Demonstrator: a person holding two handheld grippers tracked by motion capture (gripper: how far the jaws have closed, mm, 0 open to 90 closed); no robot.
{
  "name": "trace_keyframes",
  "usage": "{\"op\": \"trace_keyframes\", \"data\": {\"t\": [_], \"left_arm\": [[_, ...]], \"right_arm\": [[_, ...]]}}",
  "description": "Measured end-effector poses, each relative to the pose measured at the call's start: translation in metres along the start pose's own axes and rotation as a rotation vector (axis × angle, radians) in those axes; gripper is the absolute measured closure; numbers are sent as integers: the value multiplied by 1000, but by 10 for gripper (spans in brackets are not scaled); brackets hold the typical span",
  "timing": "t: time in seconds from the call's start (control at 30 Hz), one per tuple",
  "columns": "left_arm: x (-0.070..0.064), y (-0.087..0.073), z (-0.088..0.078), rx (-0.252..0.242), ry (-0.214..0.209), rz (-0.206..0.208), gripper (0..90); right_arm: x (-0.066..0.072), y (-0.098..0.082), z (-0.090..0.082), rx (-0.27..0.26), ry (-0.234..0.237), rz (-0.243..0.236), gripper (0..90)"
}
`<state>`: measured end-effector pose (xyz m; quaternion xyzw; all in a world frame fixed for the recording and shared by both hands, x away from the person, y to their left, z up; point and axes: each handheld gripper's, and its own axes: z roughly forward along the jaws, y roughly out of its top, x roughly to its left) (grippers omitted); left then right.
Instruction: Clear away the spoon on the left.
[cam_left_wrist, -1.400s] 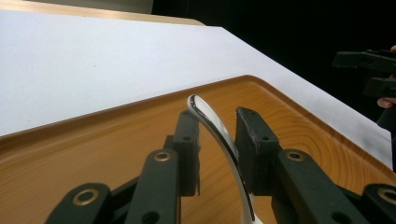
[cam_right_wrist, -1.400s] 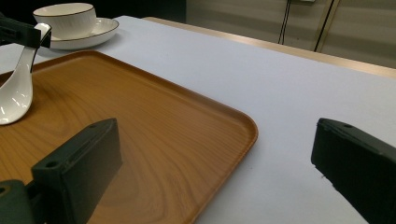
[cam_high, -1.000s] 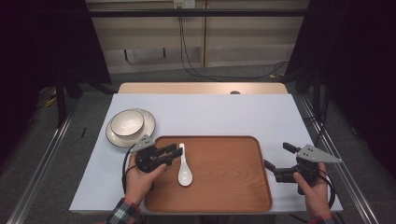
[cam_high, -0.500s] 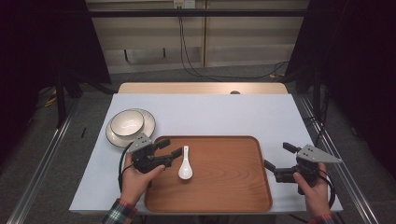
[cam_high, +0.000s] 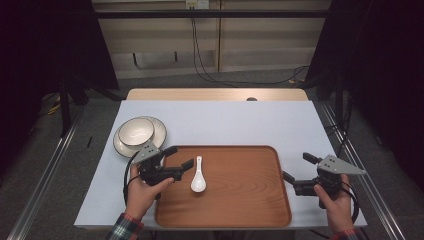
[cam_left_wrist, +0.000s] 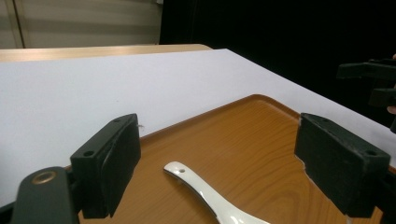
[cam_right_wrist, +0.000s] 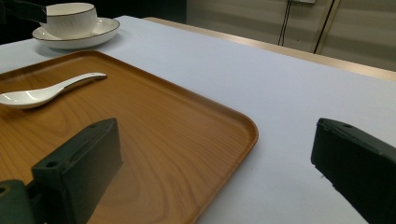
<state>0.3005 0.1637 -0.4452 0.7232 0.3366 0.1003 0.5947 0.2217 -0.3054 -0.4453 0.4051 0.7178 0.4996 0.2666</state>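
Observation:
A white ceramic spoon lies on the left part of the wooden tray, handle pointing away from the person. My left gripper is open just left of the spoon, over the tray's left edge, holding nothing. In the left gripper view the spoon lies low between the spread jaws of my left gripper, touching neither. My right gripper is open and empty at the tray's right edge. In the right gripper view, my right gripper straddles the corner of the tray, and the spoon lies far off.
A white bowl sits on a plate on the white tabletop, just beyond the tray's left corner; the same bowl and plate are far off in the right gripper view. The right gripper is far off in the left gripper view.
My left gripper has drawn back to the left, away from the spoon, which stays lying on the tray. The right gripper has not moved.

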Motion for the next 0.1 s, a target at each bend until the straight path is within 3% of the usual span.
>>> {"op": "trace_keyframes", "data": {"t": [0.1], "left_arm": [[0,0,0,5,-3,2,136]], "right_arm": [[0,0,0,6,4,-4,12]]}}
